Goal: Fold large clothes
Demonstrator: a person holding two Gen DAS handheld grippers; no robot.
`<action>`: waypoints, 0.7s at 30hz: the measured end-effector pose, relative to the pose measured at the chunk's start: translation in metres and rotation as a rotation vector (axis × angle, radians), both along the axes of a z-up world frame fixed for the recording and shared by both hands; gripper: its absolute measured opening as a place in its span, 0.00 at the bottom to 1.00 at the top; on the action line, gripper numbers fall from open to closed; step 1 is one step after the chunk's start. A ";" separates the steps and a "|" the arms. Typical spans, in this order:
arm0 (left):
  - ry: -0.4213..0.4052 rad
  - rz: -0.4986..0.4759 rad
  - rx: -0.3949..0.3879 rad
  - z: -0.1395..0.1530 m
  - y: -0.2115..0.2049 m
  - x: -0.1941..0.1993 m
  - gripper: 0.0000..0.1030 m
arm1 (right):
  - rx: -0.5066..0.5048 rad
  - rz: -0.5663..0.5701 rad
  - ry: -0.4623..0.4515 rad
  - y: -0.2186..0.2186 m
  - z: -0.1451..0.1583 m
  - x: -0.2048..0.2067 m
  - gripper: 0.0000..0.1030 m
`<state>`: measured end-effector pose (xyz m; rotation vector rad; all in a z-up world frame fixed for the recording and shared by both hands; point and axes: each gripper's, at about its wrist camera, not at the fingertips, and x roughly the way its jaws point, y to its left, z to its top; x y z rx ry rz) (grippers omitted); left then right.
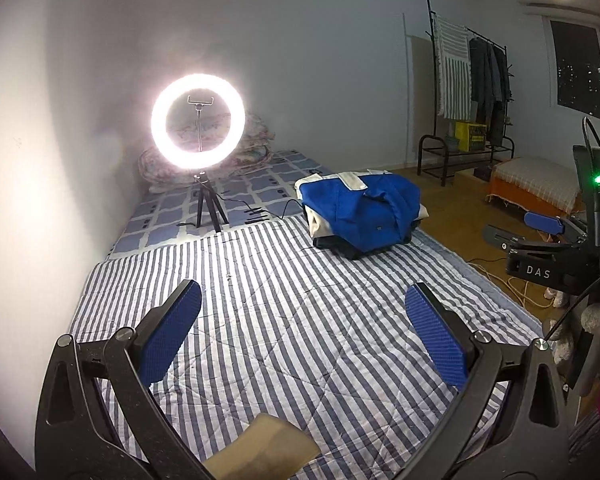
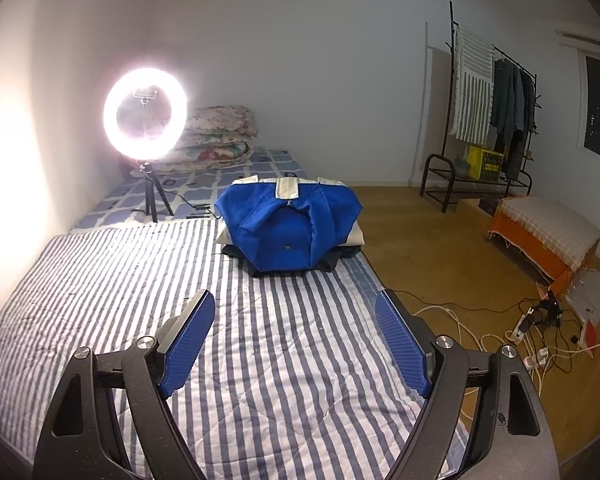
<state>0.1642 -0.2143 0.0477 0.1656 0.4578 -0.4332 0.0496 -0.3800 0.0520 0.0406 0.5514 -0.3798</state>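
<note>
A folded blue and cream garment (image 1: 364, 212) (image 2: 288, 228) lies on top of a small pile of dark clothes at the far right of the striped quilt (image 1: 284, 320) (image 2: 260, 340). My left gripper (image 1: 302, 292) hovers over the near part of the quilt, open and empty, well short of the pile. My right gripper (image 2: 296, 296) is also open with nothing between its blue pads, the pile straight ahead of it. In the left wrist view one blue pad (image 1: 544, 222) of the right gripper shows at the right edge.
A lit ring light on a tripod (image 1: 198, 120) (image 2: 146, 114) stands on the bed by the wall, with rolled floral bedding (image 2: 216, 136) behind it. Cables and power strips (image 2: 532, 332) lie on the wooden floor. A clothes rack (image 2: 488, 108) and an orange stool (image 2: 540, 236) stand at the right. A tan flat piece (image 1: 260, 448) lies under the left gripper.
</note>
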 end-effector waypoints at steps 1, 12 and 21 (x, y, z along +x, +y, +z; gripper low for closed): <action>0.005 0.001 0.002 -0.001 0.000 0.001 1.00 | -0.001 0.001 0.004 0.000 -0.001 0.001 0.80; 0.013 0.007 0.006 -0.002 0.001 0.005 1.00 | -0.011 0.001 0.024 0.000 -0.004 0.004 0.80; 0.017 0.005 0.007 0.000 0.001 0.006 1.00 | 0.005 -0.006 0.027 -0.003 -0.005 0.003 0.80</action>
